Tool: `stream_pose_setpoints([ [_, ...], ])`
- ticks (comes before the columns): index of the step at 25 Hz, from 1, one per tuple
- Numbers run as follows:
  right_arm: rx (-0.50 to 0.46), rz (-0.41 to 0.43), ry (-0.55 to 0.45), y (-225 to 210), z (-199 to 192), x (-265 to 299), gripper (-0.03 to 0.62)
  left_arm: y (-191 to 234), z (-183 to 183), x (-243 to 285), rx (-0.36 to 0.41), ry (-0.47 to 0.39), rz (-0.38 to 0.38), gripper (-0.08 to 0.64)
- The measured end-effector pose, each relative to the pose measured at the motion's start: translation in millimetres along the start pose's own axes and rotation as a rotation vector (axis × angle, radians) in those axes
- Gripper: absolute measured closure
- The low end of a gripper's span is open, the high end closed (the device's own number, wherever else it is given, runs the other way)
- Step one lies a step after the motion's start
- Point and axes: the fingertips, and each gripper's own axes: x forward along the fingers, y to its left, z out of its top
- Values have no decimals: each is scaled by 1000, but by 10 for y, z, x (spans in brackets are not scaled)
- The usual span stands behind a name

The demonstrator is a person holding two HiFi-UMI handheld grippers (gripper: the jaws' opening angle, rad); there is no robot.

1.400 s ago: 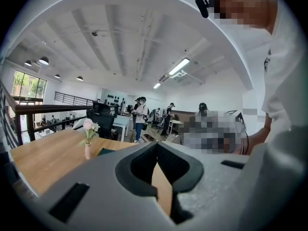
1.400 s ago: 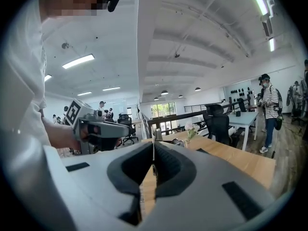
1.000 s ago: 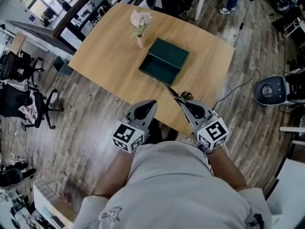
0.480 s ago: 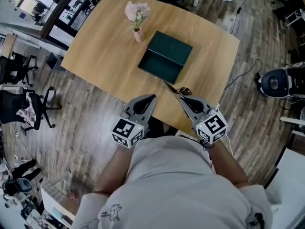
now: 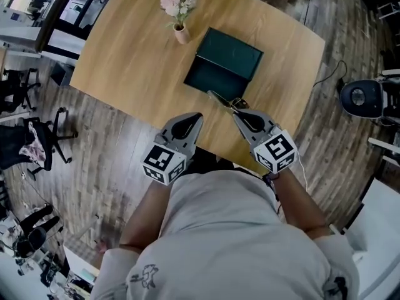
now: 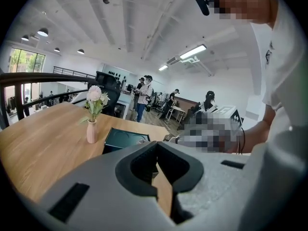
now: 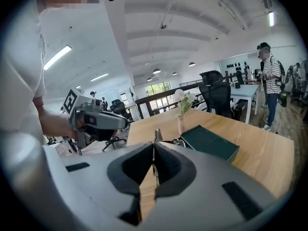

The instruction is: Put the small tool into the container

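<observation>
One small tool (image 5: 219, 99) in clenched right claw (image 5: 237, 112) — left claw (image 5: 197, 116) closed, empty

Shot steeply down from the head onto the counter (image 5: 125, 61), and low along each pair of jaws from its near edge, sharing container (image 5: 225, 67) and flower vase (image 5: 182, 35).
</observation>
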Motion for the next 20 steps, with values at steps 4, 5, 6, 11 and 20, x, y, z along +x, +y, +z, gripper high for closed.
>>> stream_pose_setpoints([
  [4,-6,1,46,-148,-19,310,580,293,-31,81,-22,31,0,554],
  [5,-6,5,57,-189,-20,393,580,378,-21,110,-25,34,3,554],
  [6,-6,12,70,-218,-28,476,580,464,-9,134,-29,35,6,554],
  [11,-4,35,123,-324,-126,799,580,740,-18,276,-45,49,3,554],
  [20,-9,43,235,-582,-406,1234,580,1043,-170,473,-57,103,-17,554],
])
